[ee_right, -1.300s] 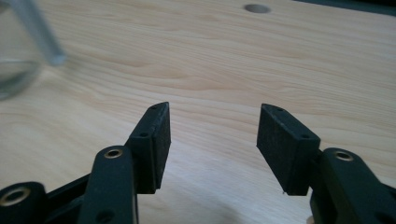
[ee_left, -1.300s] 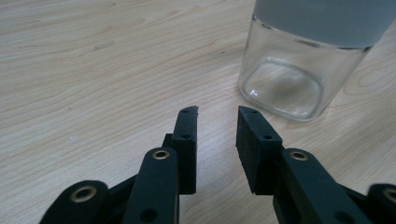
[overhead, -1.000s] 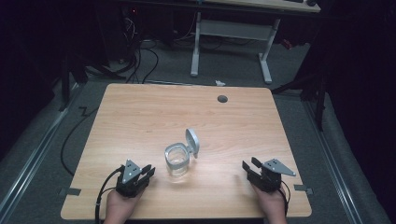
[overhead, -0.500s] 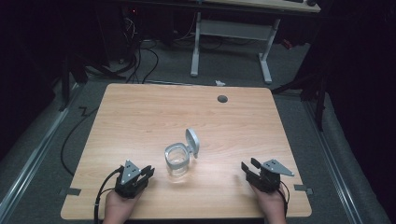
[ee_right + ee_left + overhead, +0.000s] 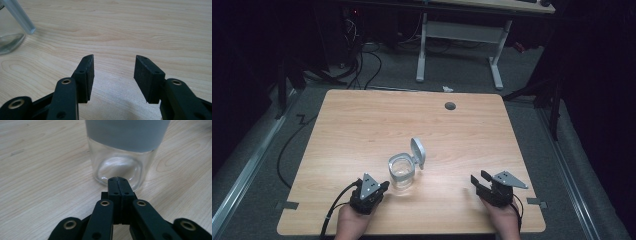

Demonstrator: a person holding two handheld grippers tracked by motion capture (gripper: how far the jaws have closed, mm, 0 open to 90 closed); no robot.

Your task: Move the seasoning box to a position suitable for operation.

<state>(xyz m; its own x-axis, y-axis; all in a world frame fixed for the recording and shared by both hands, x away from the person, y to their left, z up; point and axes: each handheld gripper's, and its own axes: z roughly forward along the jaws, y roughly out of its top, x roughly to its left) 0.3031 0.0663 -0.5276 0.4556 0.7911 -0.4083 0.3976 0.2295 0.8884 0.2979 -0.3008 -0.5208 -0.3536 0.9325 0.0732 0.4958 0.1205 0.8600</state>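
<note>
In the high view, a clear glass jar (image 5: pixel 402 172) stands upright on the wooden table (image 5: pixel 362 130), a little below the middle of the frame, with its hinged lid (image 5: pixel 418 152) flipped open and leaning up to the right. The left hand-held gripper (image 5: pixel 383 186) sits at the lower left, its tip just beside the jar's base; whether it touches the glass is hard to tell from up there. The right hand-held gripper (image 5: pixel 478 180) rests at the lower right, well apart from the jar.

The left gripper view adds what the high view lacks: the jaws of the left hand-held gripper (image 5: pixel 117 180) have just been closing and now meet flat against each other with nothing between them. Their tip stands right at the foot of the jar (image 5: pixel 120 167), whose grey band crosses the top of the frame above the clear lower wall.

The right gripper view shows the right hand-held gripper (image 5: pixel 113 67) with its jaws spread wide over bare table (image 5: pixel 140 30), holding nothing. The jar (image 5: pixel 10 40) appears at the upper left edge, with the lid (image 5: pixel 18 15) slanting down beside it.
</note>
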